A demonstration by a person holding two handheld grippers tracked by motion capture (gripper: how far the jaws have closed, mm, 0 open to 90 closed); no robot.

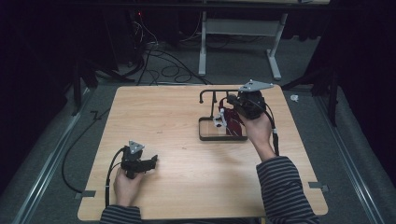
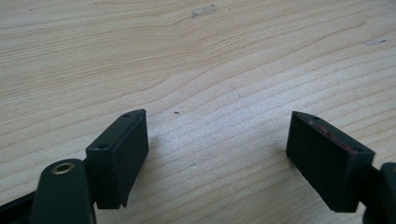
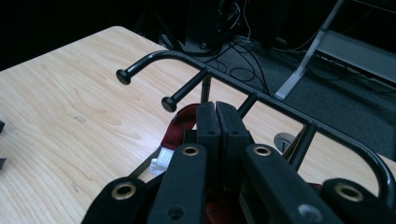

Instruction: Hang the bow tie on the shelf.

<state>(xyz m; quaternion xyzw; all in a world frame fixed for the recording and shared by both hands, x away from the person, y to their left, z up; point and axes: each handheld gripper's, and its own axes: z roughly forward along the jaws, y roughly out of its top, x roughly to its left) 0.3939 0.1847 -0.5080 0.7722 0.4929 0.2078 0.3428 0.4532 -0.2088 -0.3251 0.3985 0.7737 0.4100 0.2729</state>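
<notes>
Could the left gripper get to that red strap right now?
Probably not from there. The left gripper rests open near the table's front, far from the red strap, which the right gripper is pinching at the black rack. Bare table lies between.

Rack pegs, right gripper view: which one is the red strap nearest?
The second peg from the rack's curved free end; the red strap loops just under it, beside the shut right gripper.

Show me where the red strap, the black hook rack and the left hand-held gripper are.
red strap (image 3: 176,128): right gripper view, its loop left of the shut jaws.
black hook rack (image 3: 140,62): right gripper view, curved top bar.
left hand-held gripper (image 1: 152,162): high view, between fingertips.
</notes>
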